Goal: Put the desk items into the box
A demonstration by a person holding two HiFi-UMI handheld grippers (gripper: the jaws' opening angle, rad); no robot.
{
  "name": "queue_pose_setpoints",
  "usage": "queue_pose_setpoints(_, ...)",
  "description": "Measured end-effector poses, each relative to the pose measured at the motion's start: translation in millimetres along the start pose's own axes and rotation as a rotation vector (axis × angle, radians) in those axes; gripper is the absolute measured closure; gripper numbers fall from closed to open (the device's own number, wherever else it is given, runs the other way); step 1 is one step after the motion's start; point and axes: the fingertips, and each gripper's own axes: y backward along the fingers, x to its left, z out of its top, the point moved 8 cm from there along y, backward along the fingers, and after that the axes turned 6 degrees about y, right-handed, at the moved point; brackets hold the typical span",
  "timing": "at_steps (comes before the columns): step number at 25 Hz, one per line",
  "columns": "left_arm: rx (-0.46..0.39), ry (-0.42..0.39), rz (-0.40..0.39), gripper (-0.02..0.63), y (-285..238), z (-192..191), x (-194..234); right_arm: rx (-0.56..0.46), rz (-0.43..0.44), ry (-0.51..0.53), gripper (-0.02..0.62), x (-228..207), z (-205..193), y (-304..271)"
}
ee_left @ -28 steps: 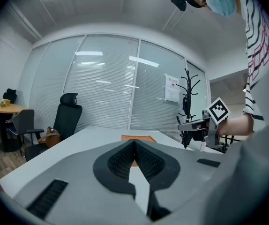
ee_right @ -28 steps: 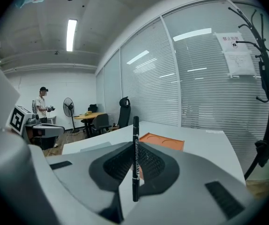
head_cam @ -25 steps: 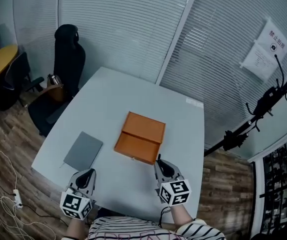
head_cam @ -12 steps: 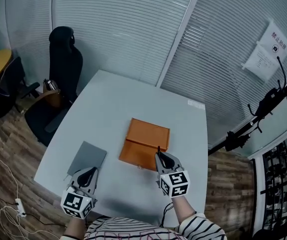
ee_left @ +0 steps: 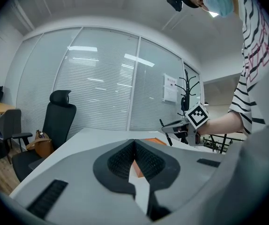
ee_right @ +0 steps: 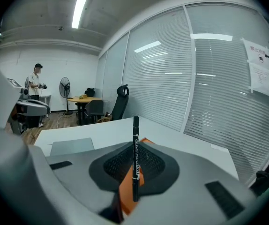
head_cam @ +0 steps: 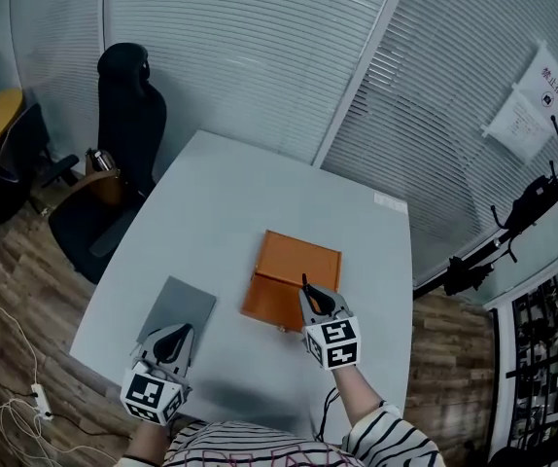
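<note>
Lying on a pale grey rectangular table (head_cam: 260,188), an orange flat box (head_cam: 303,258) has a marker held over it.
In the head view the table fills the middle of the frame, with a black high-backed office chair (head_cam: 129,105) beside its upper left edge. The box sits at the table's centre and looks opened out into two halves. A thin grey rectangular notebook (head_cam: 176,309) lies flat to the lower left, apart from the box. The left gripper (head_cam: 170,340) hovers at the bottom left, just below the notebook, its jaws pressed together on nothing. The right gripper (head_cam: 310,296) sits over the near half of the box, jaws clamped on a slim black marker pen (ee_right: 135,158) that stands upright between the pads.
</note>
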Motion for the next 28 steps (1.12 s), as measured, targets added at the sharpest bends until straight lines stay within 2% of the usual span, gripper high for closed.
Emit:
queue_pose_setpoints(17,0.026,0.021,-0.001,0.584,-8.4,-8.1,20.6,0.250,0.122,0.216,0.548,25.3,-32.5,-80.1)
queue_pose_setpoints(28,0.044,0.050,-0.015,0.584,-16.4,-15.7,26.9,0.442,0.265,0.298,0.548,33.8,-51.8,-124.7)
